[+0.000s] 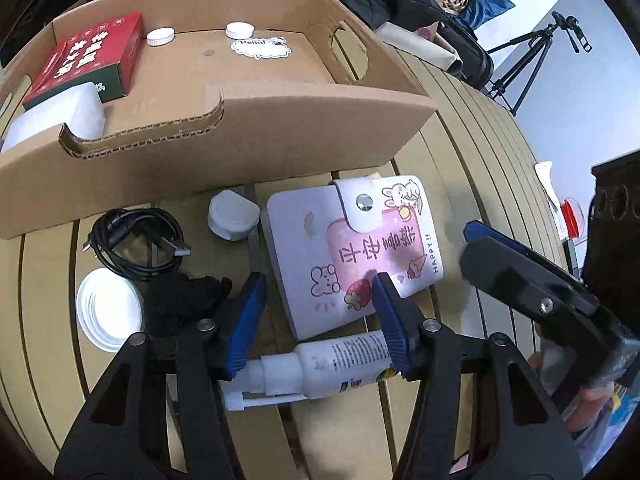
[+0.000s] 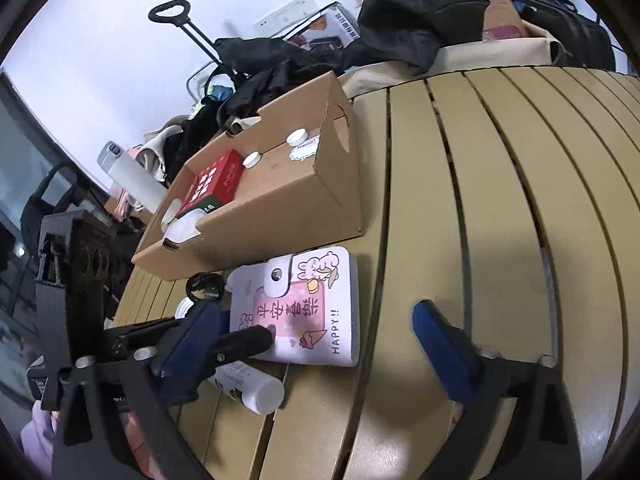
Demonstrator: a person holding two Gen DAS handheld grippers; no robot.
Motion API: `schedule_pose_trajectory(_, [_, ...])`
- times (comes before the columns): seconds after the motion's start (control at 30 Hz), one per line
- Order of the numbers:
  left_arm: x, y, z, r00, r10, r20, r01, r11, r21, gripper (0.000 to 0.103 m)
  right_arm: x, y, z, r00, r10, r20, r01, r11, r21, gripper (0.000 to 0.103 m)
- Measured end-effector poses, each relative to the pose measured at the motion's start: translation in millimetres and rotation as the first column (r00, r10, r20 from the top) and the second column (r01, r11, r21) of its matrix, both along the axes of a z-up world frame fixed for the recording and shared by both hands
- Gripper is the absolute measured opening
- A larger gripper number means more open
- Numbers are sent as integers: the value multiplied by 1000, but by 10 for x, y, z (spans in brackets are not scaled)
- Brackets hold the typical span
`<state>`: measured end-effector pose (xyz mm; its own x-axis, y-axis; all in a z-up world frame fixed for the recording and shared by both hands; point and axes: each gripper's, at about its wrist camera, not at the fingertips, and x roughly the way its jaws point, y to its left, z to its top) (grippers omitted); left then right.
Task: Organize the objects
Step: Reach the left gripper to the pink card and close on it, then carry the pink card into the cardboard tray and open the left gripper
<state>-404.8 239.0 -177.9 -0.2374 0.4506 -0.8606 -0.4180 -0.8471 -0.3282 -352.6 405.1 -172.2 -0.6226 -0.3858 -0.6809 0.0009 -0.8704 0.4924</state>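
A white notebook (image 1: pixel 352 248) with pink cartoon cover and snap strap lies on the slatted table just before the cardboard tray (image 1: pixel 280 120). It also shows in the right wrist view (image 2: pixel 312 312). My left gripper (image 1: pixel 320 300) is open above the notebook's near edge and a white pump bottle (image 1: pixel 320 368) lying on its side. My right gripper (image 2: pixel 316 328) is open and empty beside the notebook; it shows in the left wrist view (image 1: pixel 520 264) at the right. The tray holds a red box (image 1: pixel 88 56), two white caps (image 1: pixel 160 36) and a sticker (image 1: pixel 260 46).
Left of the notebook lie a small white container (image 1: pixel 232 216), a coiled black cable (image 1: pixel 136 244), a white lid (image 1: pixel 108 312) and a black fuzzy item (image 1: pixel 180 300). Black clothes and bags (image 2: pixel 400 20) pile behind the table. A tripod (image 1: pixel 532 56) stands at far right.
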Motion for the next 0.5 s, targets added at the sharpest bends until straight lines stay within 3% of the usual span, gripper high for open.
schedule_pose_trajectory(0.1, [2,-11,8,1000,0,-4,0,1000,-7,47,-33,3,-85,999,-5,32,6,1000,-15,98])
schedule_pose_trajectory(0.17, [-19,-53,8,1000,17,1,-17,1000,10,38,-47,-12,-150,999,-15,48,17,999,-31,73])
schedule_pose_trajectory(0.2, [-17,-69,26,1000,19,-1,-19,999,27,30,-61,-44,-181,998,-10,62,11,1000,-11,41])
schedule_pose_trajectory(0.37, [114,-1,336,996,1,-92,-2,1000,-5,26,-67,-235,-65,997,-25,72,15,990,142,32])
schedule_pose_trajectory(0.5, [390,-108,895,987,-13,-162,24,997,71,26,170,-238,390,999,-42,15,39,987,157,30])
